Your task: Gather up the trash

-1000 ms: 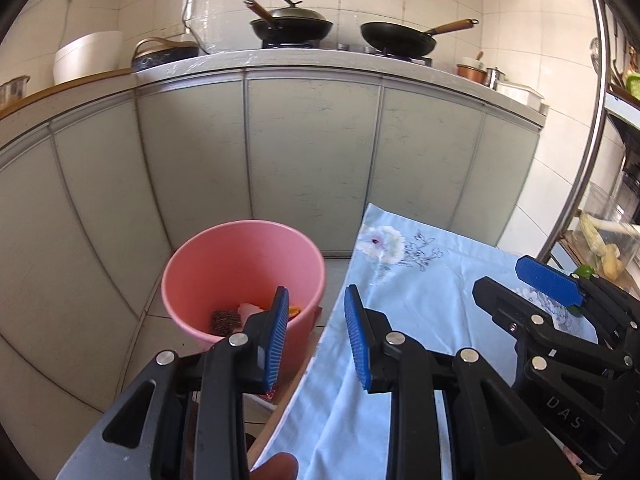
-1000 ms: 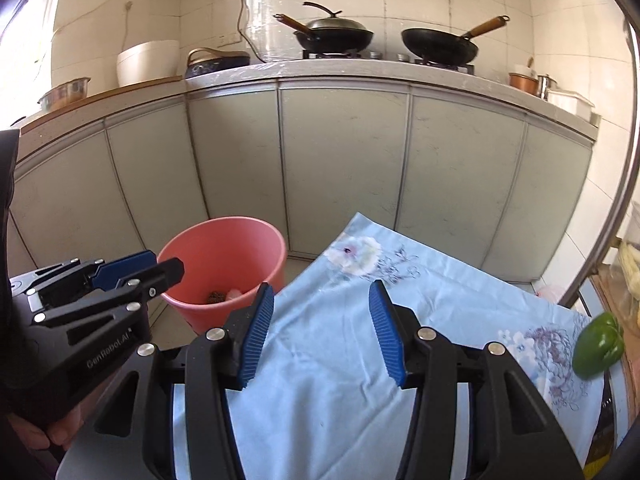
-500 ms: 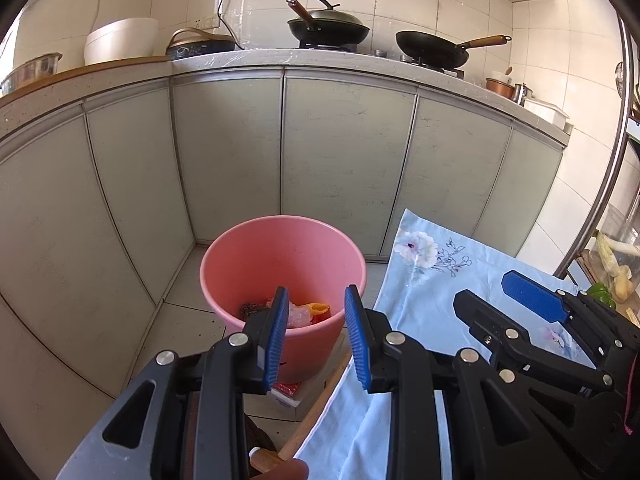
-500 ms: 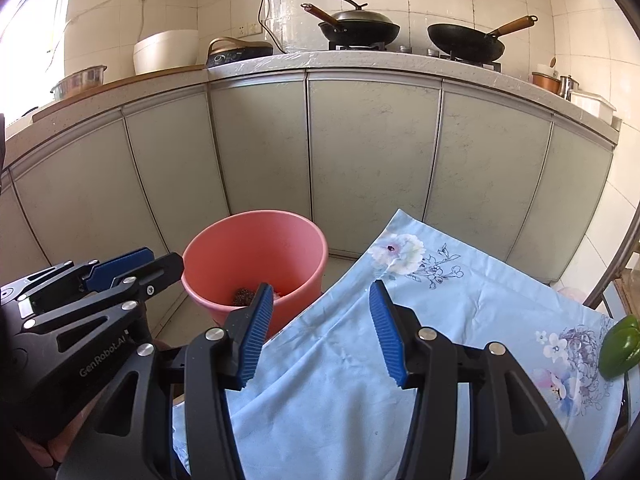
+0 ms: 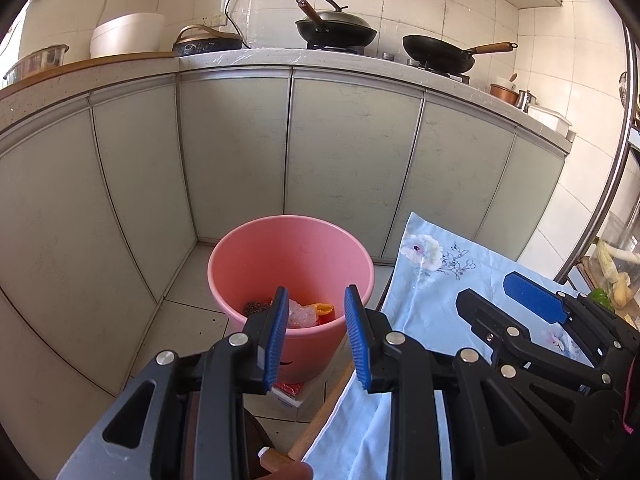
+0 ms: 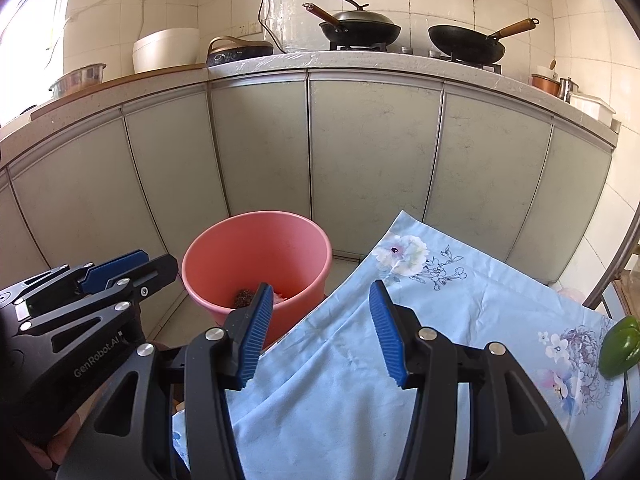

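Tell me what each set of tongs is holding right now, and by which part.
Nothing. The left tongs and the right tongs both stand open and empty; the trash already lies in the pink bucket.

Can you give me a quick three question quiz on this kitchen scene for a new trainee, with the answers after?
1. True or false: the left gripper holds a piece of trash.
2. Where does the pink bucket stand? A on the counter; B on the floor beside the blue cloth; C on the stove.
3. Which vegetable lies at the cloth's far right edge in the right wrist view?

Key
1. False: both it and the right gripper are open, nothing between the pads.
2. B.
3. A green pepper.
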Motion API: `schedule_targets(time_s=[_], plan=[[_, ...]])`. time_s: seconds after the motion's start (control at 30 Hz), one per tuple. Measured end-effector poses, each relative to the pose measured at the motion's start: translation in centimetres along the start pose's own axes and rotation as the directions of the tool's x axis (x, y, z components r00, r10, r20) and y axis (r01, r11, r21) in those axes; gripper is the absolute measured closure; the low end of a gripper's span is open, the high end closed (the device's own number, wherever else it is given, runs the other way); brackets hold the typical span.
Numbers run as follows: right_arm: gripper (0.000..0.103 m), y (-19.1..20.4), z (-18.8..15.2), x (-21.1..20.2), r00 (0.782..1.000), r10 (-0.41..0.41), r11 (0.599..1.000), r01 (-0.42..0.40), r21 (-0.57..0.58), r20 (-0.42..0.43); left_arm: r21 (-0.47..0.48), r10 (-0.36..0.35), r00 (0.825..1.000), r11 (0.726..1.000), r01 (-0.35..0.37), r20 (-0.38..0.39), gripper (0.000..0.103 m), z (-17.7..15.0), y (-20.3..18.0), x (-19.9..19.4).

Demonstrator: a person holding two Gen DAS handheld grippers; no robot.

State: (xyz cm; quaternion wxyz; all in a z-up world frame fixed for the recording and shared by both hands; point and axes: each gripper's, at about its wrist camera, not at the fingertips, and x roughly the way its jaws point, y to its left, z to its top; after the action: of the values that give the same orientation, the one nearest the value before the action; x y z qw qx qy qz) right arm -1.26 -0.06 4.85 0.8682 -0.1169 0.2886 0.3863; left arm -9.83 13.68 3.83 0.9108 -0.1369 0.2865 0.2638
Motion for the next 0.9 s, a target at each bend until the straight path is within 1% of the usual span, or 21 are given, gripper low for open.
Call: schedule_targets(time_s=[0.9], plan=[[0.052, 0.6, -0.2, -1.4, 1.000, 0.005, 1.000, -0.005, -0.010, 0.029, 0.017, -0.006, 0.999, 1.000, 0.005, 0.046, 0.075, 0.0, -0.1, -1.7]])
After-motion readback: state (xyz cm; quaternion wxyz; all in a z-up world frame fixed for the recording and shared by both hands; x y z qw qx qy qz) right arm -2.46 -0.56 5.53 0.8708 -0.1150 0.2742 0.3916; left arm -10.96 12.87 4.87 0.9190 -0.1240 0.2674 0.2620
